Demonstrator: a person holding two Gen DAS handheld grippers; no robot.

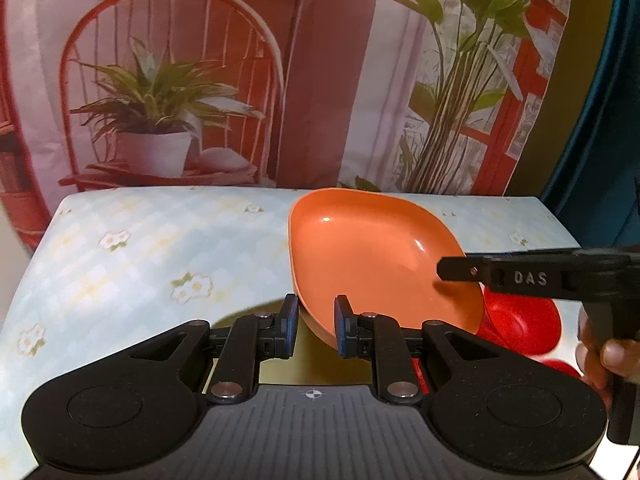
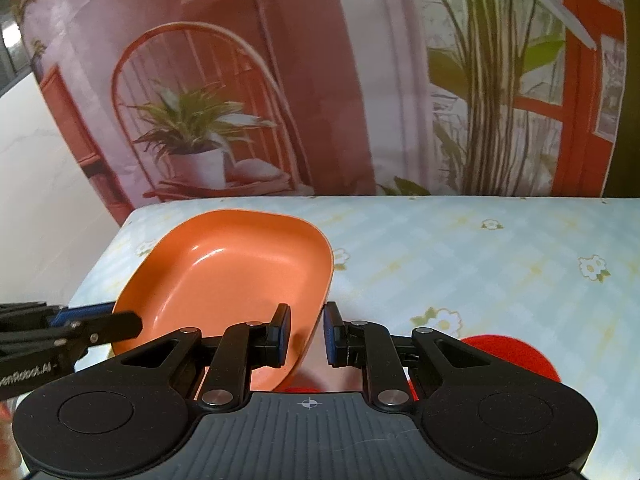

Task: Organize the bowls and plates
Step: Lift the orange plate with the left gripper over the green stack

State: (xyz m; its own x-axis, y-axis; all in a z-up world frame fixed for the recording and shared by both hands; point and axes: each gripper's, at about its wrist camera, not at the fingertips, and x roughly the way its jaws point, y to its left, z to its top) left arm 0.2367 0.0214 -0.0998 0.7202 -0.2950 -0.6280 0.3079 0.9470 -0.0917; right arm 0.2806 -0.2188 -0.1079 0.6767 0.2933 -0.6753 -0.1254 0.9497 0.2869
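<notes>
An orange squarish plate [image 1: 376, 256] is held tilted above the table between both grippers; it also shows in the right wrist view [image 2: 236, 276]. My left gripper [image 1: 316, 326] straddles its near left rim, with the rim between the pads. My right gripper [image 2: 306, 334] is shut on the opposite rim, and its finger [image 1: 472, 272] reaches over the plate from the right in the left wrist view. The left gripper's fingers [image 2: 100, 326] show at the plate's left edge in the right wrist view. Red bowls [image 1: 520, 320] sit under the plate.
The table [image 1: 140, 248] has a pale blue floral cloth. A red dish [image 2: 508, 354] lies by my right gripper. A yellow-green dish [image 1: 304, 364] lies under my left gripper. A printed backdrop of plants and a chair hangs behind the table.
</notes>
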